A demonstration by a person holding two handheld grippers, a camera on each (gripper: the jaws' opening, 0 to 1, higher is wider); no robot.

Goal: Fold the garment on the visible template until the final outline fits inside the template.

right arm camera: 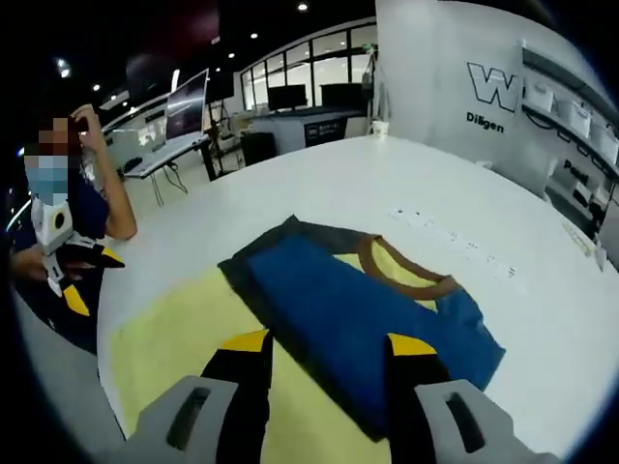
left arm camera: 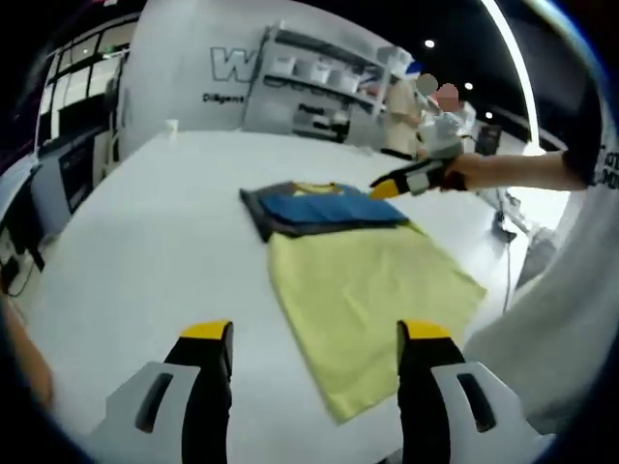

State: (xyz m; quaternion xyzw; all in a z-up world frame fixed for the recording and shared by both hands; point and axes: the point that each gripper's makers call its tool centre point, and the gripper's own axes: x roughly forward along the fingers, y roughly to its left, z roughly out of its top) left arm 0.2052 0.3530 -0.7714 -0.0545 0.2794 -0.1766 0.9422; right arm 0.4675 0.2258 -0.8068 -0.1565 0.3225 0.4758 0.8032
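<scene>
Writing: on the white wall behind the table you had large outlined letters starting "W", with smaller dark text under it reading "Diligen…"; the rest was cut off or too blurred to read. Small dark print on the tabletop past the garment was too small to read.
Garment: your shirt lay folded on the table, a blue panel over a dark grey layer, with a yellow patch and a brown ribbed collar showing at its far end. The cloth looked soft and flat, its folded edges straight.
Template: the yellow sheet lay flat on the table, matte and roughly rectangular. The shirt covered its far end and overhung that edge, so the dark layer lay partly on bare table.
Left gripper: your left gripper hung over the table at the near end of the template, jaws spread wide with nothing between them. Its tips were yellow, its fingers black on grey bodies.
Right gripper: your right gripper was above the near edge of the shirt, jaws wide apart and gripping nothing; whether they touched the cloth I cannot tell.
Table: white, smooth, with a rounded edge.
Shelves: a white rack with white boxes stood against the wall beyond the shirt.
</scene>
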